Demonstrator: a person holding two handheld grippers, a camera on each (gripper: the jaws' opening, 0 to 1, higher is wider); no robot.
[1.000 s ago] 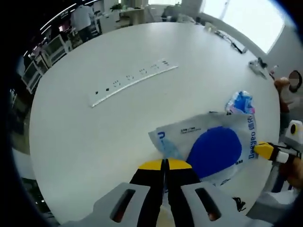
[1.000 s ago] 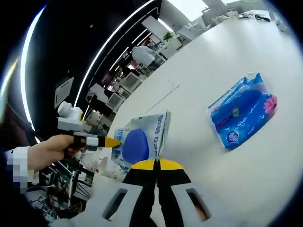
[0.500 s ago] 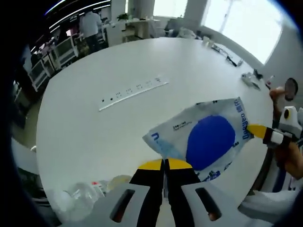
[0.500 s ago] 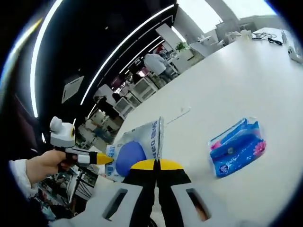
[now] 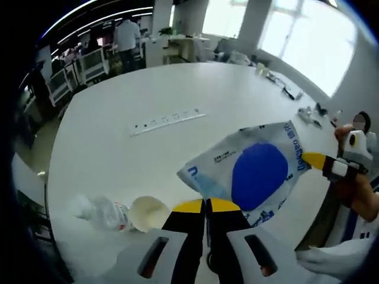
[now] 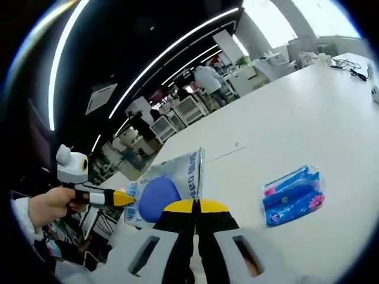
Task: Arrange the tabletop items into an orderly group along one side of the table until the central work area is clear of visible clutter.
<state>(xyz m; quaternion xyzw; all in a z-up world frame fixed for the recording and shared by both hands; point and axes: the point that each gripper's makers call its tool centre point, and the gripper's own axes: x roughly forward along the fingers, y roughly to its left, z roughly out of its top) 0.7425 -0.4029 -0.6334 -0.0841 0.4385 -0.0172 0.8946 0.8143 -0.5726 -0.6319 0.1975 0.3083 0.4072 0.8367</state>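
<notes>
So both grippers are pinched onto the same thing right now: the white pouch with the blue circle (image 5: 257, 177). The left gripper (image 5: 206, 205) has its jaws clamped together on the pouch's near corner, and the pouch fans out toward 1 o'clock from there. The right gripper (image 6: 196, 205) is clamped on the opposite edge, with the pouch (image 6: 160, 192) at its 11 o'clock. So the long axis runs gripper to gripper and the bag looks lifted off the white table (image 5: 118, 94), not lying on it.

Near the left gripper at 9 o'clock sit a crumpled clear plastic bottle (image 5: 100, 210) and a paper cup (image 5: 148, 211) just beside it. Further out at 11 o'clock is a white power strip (image 5: 167, 120). From the right gripper, a blue tissue pack (image 6: 292, 195) lies at 3 o'clock, well apart from the pouch.

My guess: the pouch gets carried over to one of those groups, and both hands need to travel together or it twists.
</notes>
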